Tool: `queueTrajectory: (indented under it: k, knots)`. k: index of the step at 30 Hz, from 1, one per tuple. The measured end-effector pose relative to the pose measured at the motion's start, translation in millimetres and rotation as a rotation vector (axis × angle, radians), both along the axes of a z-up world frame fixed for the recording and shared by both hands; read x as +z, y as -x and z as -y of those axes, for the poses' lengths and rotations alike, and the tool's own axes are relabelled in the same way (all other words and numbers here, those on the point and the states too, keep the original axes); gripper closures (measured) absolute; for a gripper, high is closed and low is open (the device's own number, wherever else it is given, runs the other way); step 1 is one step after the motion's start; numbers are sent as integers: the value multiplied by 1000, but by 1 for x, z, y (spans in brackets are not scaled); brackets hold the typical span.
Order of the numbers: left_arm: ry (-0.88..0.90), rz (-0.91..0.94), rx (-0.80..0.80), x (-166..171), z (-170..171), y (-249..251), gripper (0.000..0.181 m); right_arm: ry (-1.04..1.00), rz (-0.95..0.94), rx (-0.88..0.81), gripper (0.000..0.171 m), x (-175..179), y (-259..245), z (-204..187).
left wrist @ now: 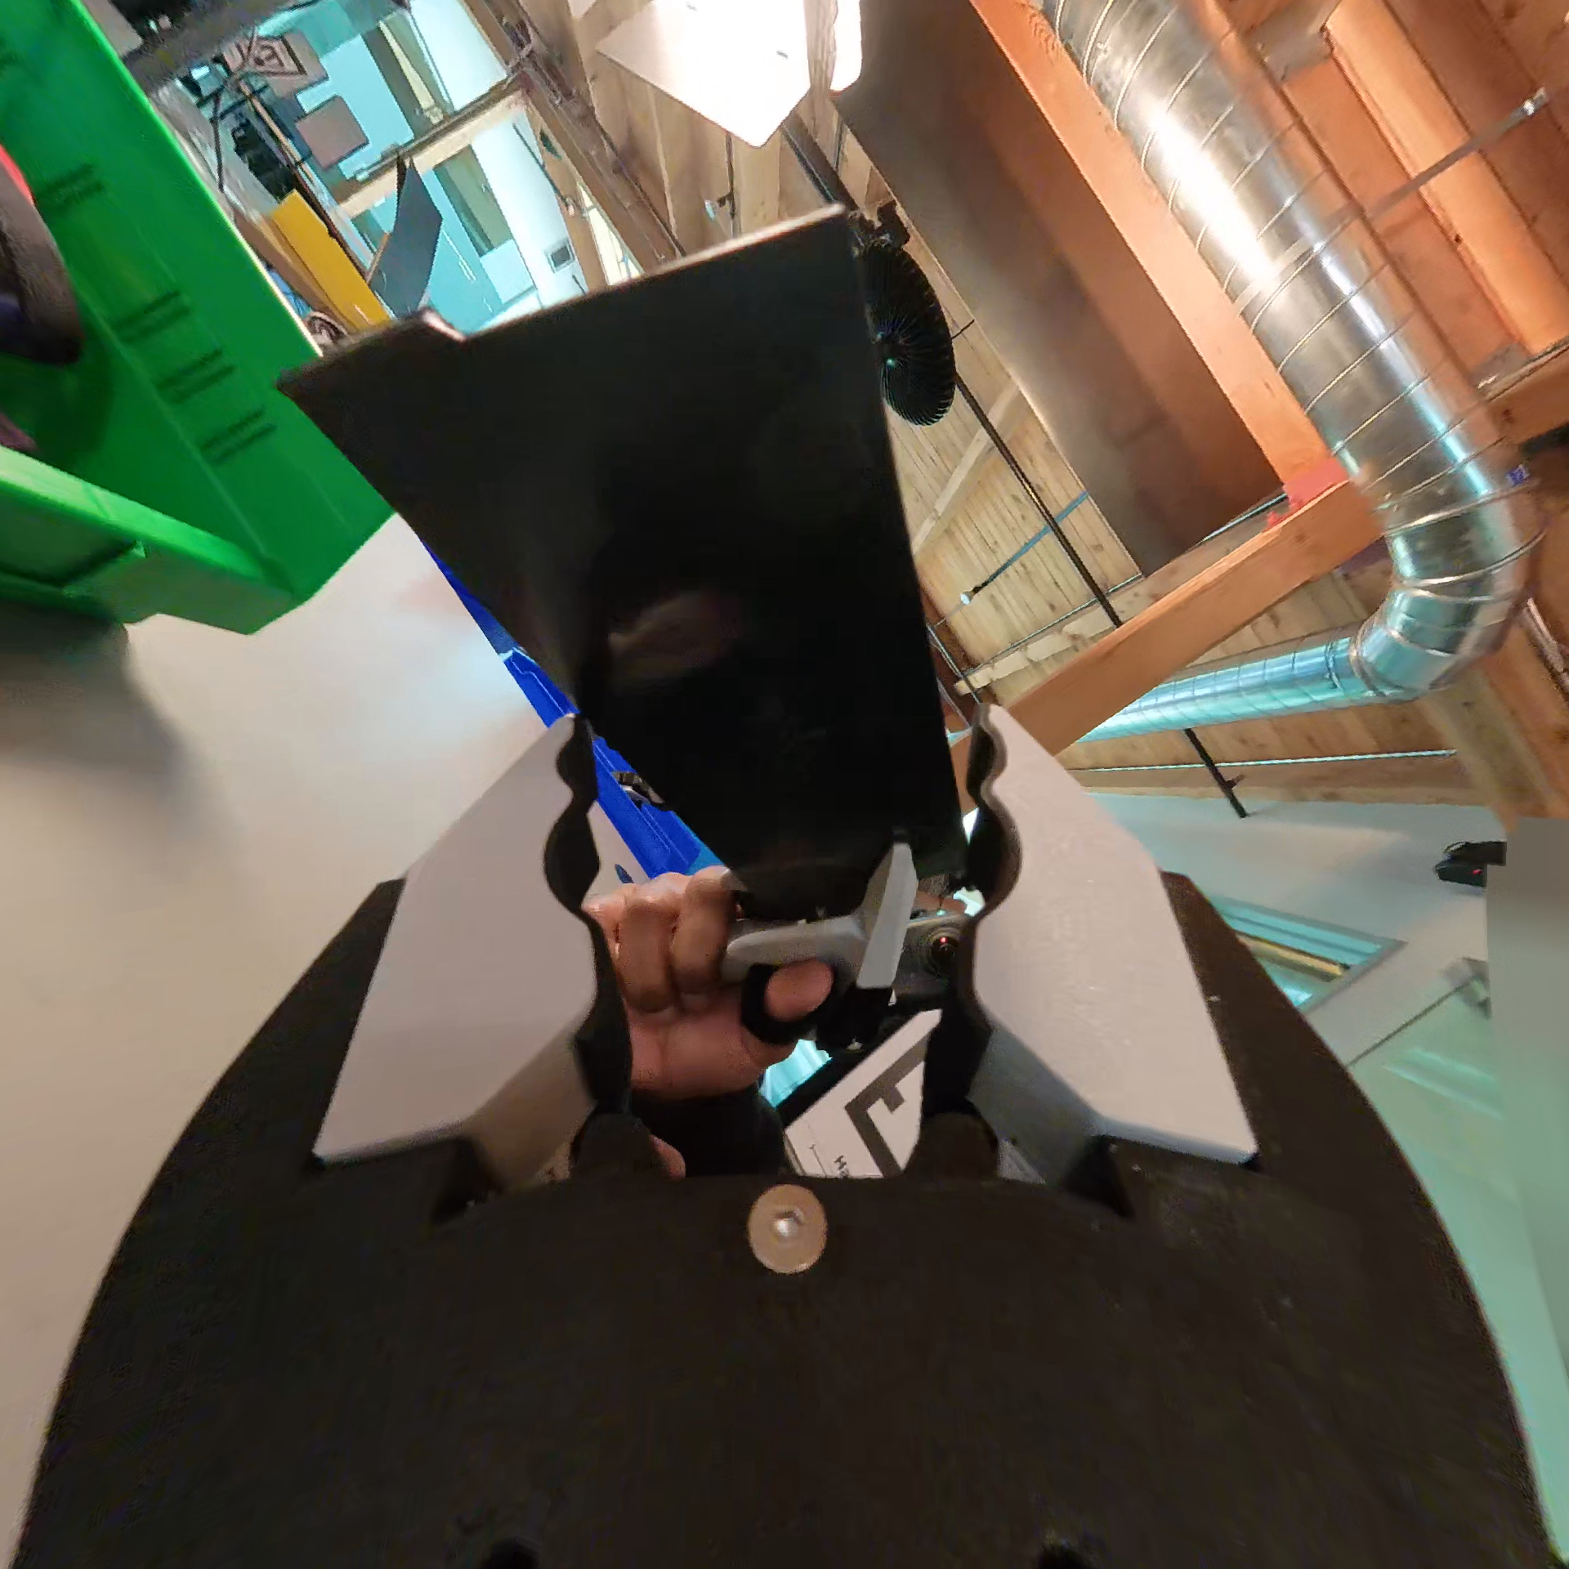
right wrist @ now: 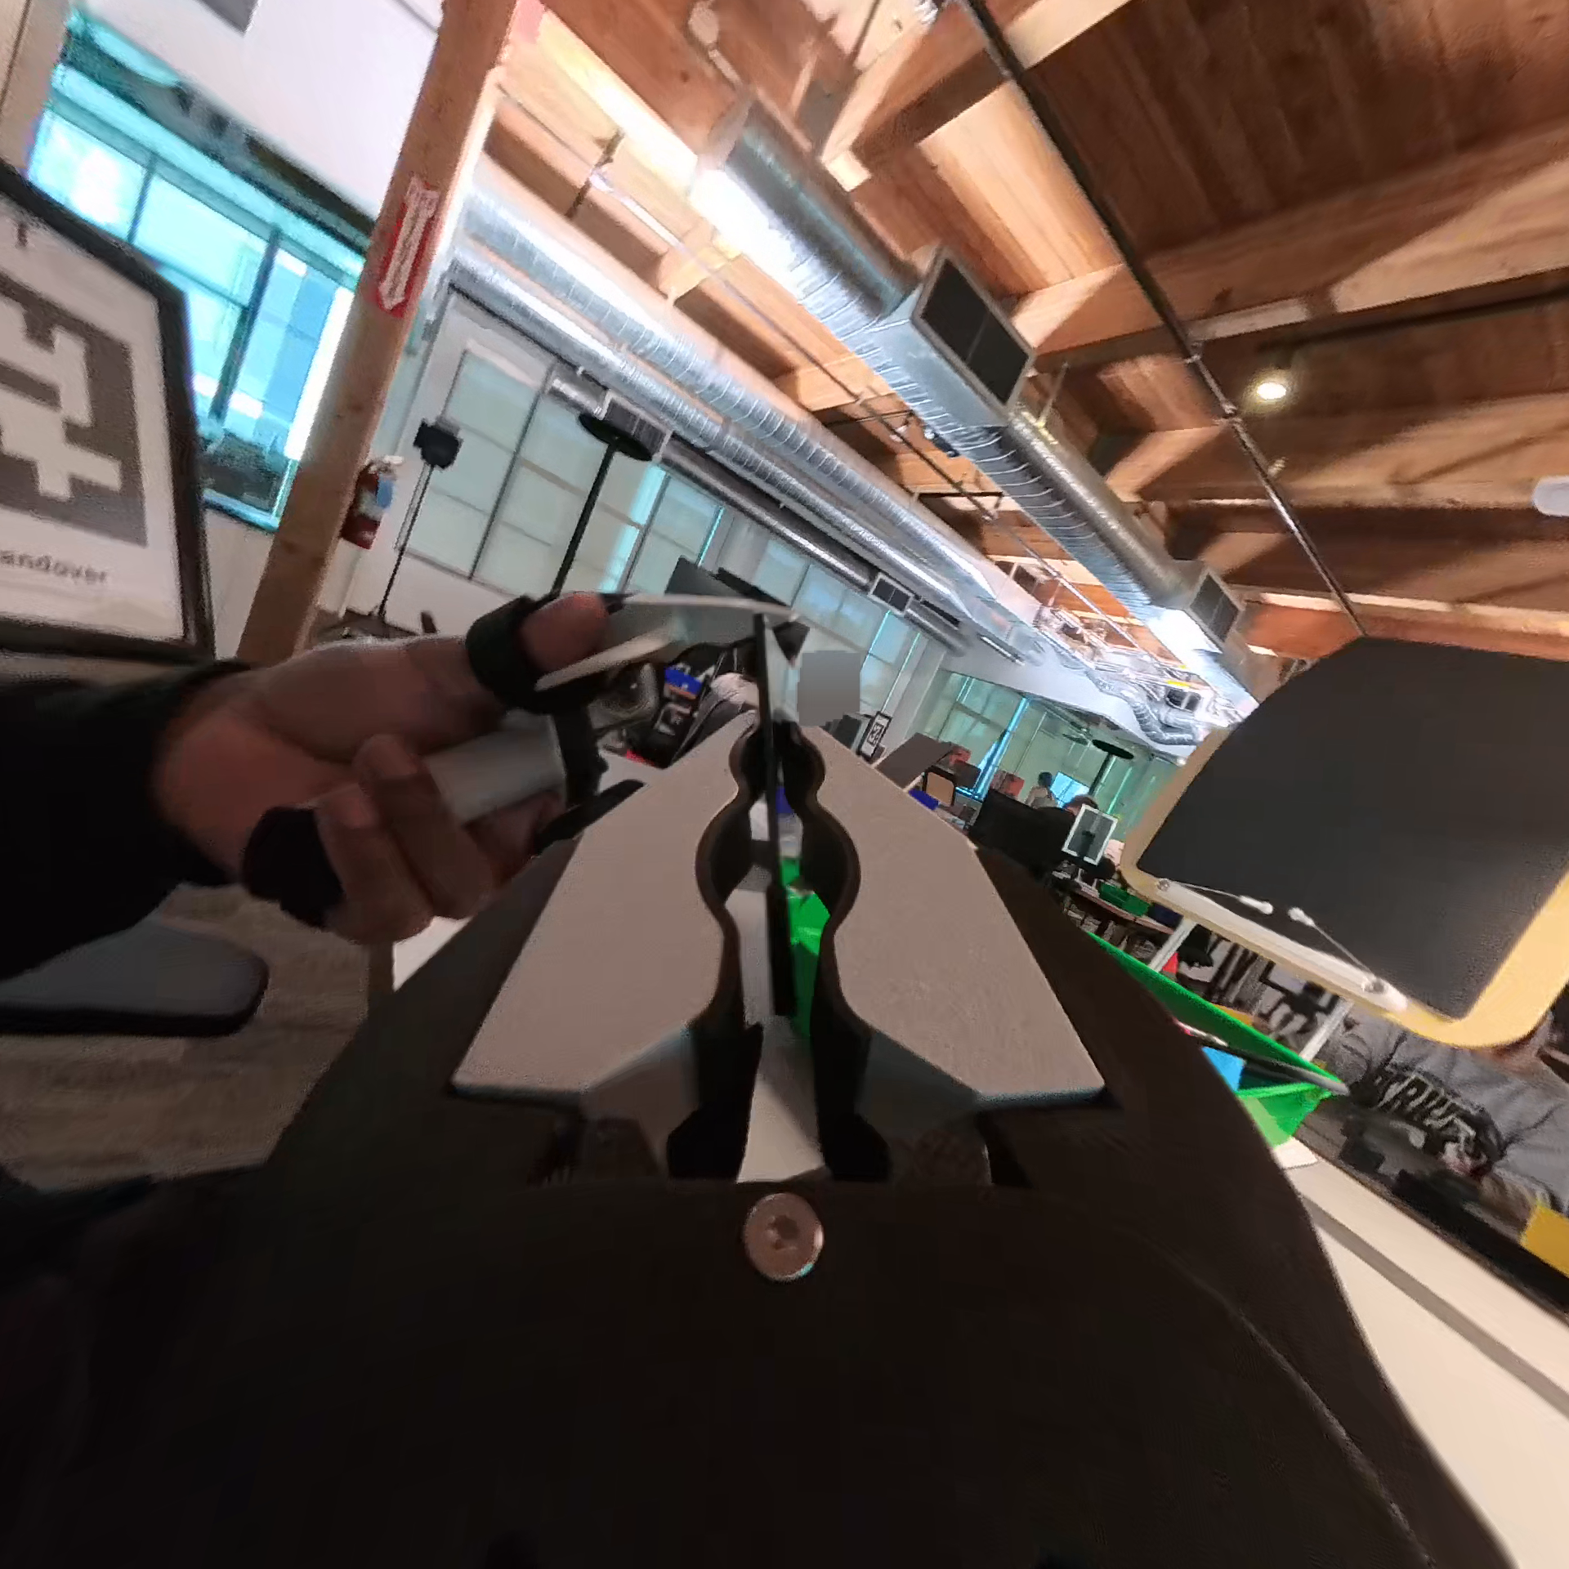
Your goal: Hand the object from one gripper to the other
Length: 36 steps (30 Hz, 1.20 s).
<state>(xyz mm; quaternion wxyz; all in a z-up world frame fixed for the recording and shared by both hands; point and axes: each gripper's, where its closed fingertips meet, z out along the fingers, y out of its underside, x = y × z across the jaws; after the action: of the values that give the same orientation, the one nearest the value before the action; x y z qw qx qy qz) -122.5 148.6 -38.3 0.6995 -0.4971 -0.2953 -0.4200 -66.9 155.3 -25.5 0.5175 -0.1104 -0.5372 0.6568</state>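
A thin flat black plate (left wrist: 679,526) is held up in the air. In the right wrist view it shows edge-on (right wrist: 771,849) between my right gripper's (right wrist: 771,730) fingers, which are shut on it. In the left wrist view my right gripper (left wrist: 828,913), held by a hand, pinches the plate's lower corner. My left gripper (left wrist: 785,751) is open, its grey fingers spread wide on either side of the plate's lower end without touching it. It also shows in the right wrist view (right wrist: 671,637), held by a hand, at the plate's far end.
A green bin (left wrist: 170,382) stands at the left on a white table (left wrist: 212,806), with a blue bin (left wrist: 654,798) behind the plate. A black panel with a yellow rim (right wrist: 1375,832) hangs at the right. A tag board (right wrist: 76,424) is at the left. Left tips to right tips: about 6 cm.
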Motion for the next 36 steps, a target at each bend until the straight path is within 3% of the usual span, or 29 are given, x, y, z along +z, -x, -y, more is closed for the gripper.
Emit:
queueTrajectory:
  k: [3, 6, 8, 13, 18, 19, 28, 36]
  knots:
    - [22, 22, 9, -5, -3, 2, 79, -133, 15, 1, 165, -17, 2, 15]
    - [62, 37, 37, -14, -4, 7, 83, -242, 16, -9, 163, -30, 4, 25]
    - [86, 67, 74, -21, -3, 14, 104, -294, -4, -25, 163, -33, 3, 28]
    - [46, 87, 76, -21, 1, 19, 118, -397, -28, -108, 160, -39, 8, 26]
    - [7, 65, 117, -18, 10, 27, 175, -501, -18, -217, 128, -53, 22, 22]
    - [-4, 44, 136, -16, 13, 29, 179, -501, -9, -227, 128, -55, 23, 20]
    - [37, -208, 174, -9, 15, 26, 179, -484, 75, -202, 122, -60, 25, 8]
    - [-64, -172, 317, 5, 42, 51, 180, -456, 88, -210, 124, -60, 27, 0]
